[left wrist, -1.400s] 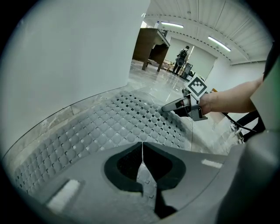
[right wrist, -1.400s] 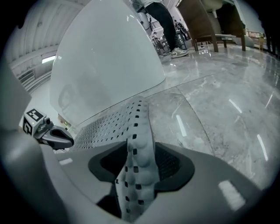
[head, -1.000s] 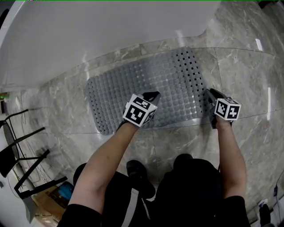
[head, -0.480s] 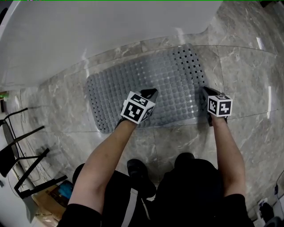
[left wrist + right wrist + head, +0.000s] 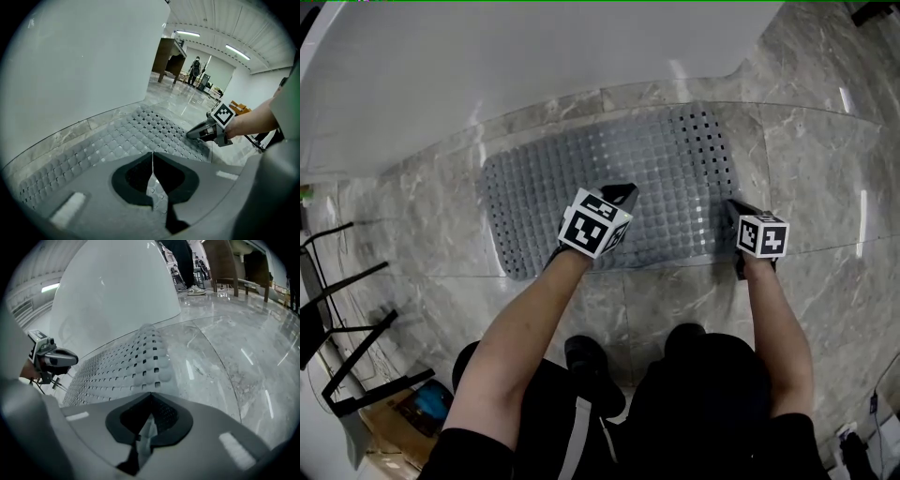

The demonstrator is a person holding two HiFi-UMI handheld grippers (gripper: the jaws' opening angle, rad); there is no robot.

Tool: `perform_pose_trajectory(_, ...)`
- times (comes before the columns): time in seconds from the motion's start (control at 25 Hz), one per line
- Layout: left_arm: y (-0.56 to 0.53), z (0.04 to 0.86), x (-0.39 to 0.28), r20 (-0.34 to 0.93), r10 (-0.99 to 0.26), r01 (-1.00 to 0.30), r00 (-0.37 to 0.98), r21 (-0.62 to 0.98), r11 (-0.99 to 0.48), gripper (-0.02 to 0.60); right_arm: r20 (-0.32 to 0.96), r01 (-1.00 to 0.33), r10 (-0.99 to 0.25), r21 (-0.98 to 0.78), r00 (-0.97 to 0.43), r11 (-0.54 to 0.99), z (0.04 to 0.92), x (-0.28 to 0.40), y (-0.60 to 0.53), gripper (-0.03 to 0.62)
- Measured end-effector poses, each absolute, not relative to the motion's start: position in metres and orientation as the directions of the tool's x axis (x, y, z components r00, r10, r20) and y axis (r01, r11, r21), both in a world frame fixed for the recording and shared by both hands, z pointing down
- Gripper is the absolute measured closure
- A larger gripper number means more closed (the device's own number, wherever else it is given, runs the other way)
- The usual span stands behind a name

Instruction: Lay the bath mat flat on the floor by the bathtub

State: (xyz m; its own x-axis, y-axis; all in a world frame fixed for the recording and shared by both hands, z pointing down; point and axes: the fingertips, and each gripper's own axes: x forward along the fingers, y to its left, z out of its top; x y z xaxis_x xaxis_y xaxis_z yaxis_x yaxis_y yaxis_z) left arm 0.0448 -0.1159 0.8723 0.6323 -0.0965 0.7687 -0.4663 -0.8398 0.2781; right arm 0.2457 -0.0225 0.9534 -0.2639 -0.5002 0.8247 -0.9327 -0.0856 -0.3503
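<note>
Gripping the bath mat's (image 5: 609, 178) near edge in the closed left tool (image 5: 623, 193), mat spread on the floor (image 5: 825, 150) beside the bathtub (image 5: 487, 75). Just been closing the right tool (image 5: 733, 205) onto its near right corner.

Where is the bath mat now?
Centre of the head view: the bath mat lies on the marble floor alongside the white bathtub, in front of the person.
</note>
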Motion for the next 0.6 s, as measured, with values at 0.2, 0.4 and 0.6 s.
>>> perform_pose_trajectory(0.2,-0.138,0.849,0.037,0.756,-0.138,-0.475,0.640,0.248,-0.844,0.568,0.782,-0.919,-0.551,-0.388,-0.292,-0.064,0.928,0.244,-0.037,0.592)
perform_pose_trajectory(0.4,-0.182,0.788,0.035,0.650,-0.239,-0.522,0.721,0.283,-0.804,0.568,0.712,-0.900,-0.601,-0.436,-0.362,0.026,0.887,0.215,-0.057,0.592)
perform_pose_trajectory(0.6,-0.190,0.740,0.015,0.588,-0.267,-0.505,0.763,0.286,-0.814,0.568,0.633,-0.881,-0.635,-0.441,-0.443,0.174,0.821,0.184,-0.082,0.599)
